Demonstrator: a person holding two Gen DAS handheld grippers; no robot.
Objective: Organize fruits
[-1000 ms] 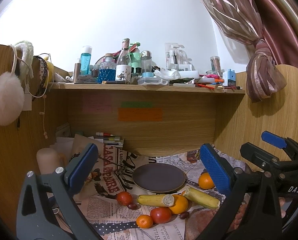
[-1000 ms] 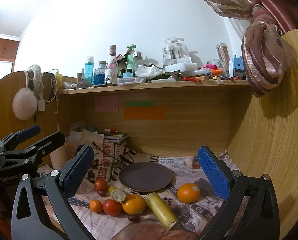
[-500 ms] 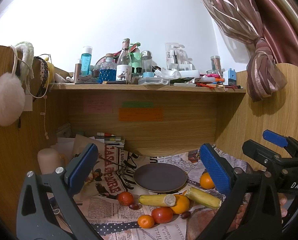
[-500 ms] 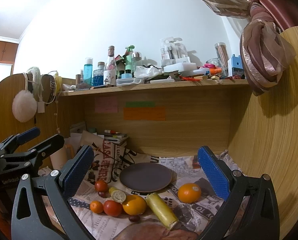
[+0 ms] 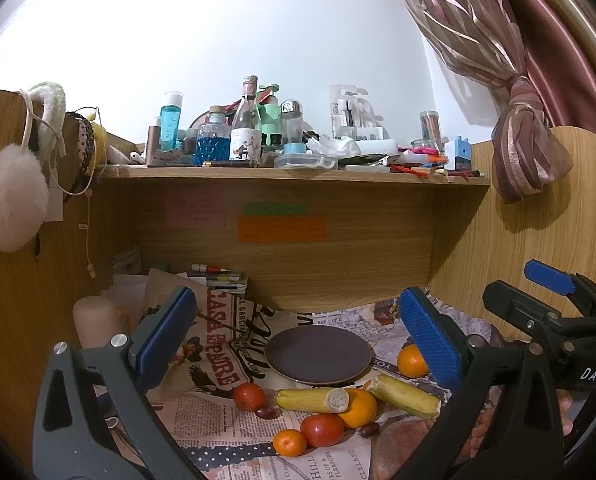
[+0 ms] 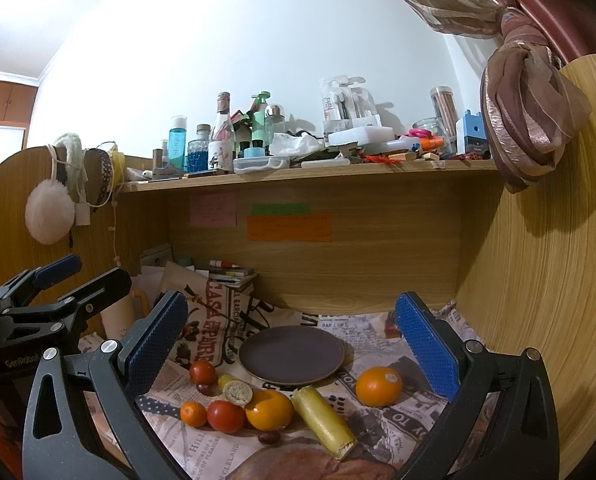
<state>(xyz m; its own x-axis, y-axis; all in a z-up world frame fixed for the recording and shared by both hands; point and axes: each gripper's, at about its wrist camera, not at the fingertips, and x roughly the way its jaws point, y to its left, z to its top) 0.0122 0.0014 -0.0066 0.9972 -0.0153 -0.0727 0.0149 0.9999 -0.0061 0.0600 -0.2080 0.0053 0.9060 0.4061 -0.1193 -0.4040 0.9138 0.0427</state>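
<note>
Fruits lie on newspaper in front of a dark empty plate (image 5: 318,354) (image 6: 292,354). There are two banana pieces (image 5: 312,399) (image 5: 404,395) (image 6: 324,416), a large orange (image 5: 358,402) (image 6: 269,409), two tomatoes (image 5: 322,430) (image 5: 250,396) (image 6: 226,416) (image 6: 203,372), a small mandarin (image 5: 290,442) (image 6: 193,414) and an orange (image 5: 412,361) (image 6: 379,386) apart at the right. My left gripper (image 5: 298,336) is open and empty above them. My right gripper (image 6: 292,340) is open and empty too; it also shows in the left wrist view (image 5: 550,312).
Small dark fruits (image 5: 266,413) (image 6: 269,437) lie among the pile. A cream cup (image 5: 96,320) stands at the left. Wooden walls close in the left, back and right. A cluttered shelf (image 5: 290,172) hangs above.
Both grippers have drifted very slightly; the fruits and plate have not moved. Both jaws stay open.
</note>
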